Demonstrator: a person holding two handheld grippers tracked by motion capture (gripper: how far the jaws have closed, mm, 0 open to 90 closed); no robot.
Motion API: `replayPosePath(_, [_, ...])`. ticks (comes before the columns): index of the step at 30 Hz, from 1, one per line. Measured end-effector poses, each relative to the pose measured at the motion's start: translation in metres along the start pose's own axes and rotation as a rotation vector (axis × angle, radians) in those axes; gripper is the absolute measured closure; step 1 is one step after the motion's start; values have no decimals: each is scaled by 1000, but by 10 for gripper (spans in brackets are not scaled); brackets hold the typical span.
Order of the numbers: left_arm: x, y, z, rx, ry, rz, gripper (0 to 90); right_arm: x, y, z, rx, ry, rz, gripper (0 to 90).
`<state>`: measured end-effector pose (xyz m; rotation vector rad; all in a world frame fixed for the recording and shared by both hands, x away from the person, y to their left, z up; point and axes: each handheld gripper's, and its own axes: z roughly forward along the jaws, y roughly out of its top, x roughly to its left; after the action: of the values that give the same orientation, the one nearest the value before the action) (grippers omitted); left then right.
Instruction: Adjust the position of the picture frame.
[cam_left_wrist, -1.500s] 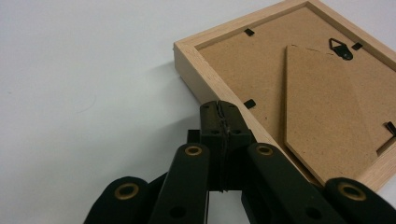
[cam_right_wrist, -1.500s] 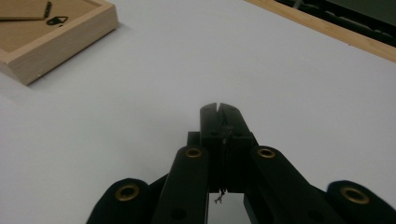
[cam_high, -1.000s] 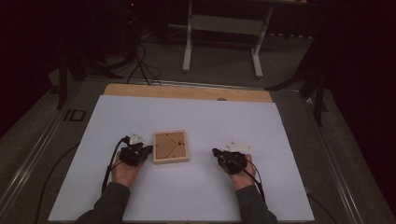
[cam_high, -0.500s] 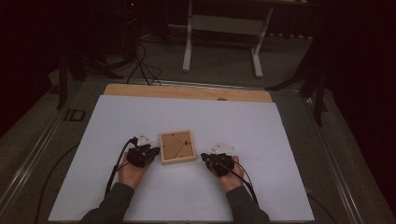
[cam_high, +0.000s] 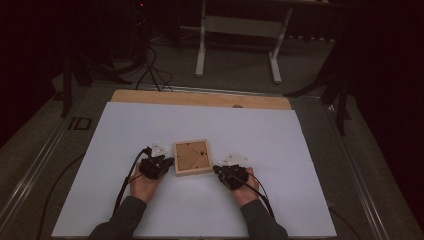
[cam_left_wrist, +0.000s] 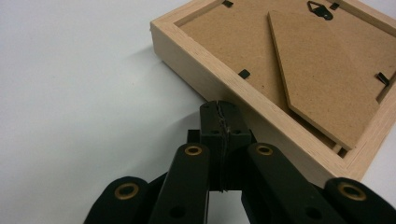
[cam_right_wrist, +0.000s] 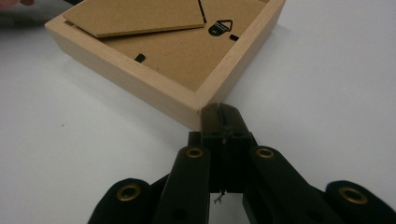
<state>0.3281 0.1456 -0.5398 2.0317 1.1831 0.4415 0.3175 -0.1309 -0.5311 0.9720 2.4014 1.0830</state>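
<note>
Picture frame (cam_high: 192, 157) lies back-up mid-sheet, roughly square, slightly skewed to the white sheet (cam_high: 280, 145); left gripper (cam_left_wrist: 219, 109) and right gripper (cam_right_wrist: 219, 112) both closed empty, tips at its side and corner; gripper views add hanger (cam_left_wrist: 320, 10) and stand (cam_left_wrist: 322, 65).

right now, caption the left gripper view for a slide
Shut left gripper jaws meet the side of a face-down wooden picture frame on the white table.
</note>
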Motion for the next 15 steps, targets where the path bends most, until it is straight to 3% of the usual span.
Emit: replayPosePath(15, [-6,2,1,11,4,17,897,2,-2,-3,22,9,-13,897])
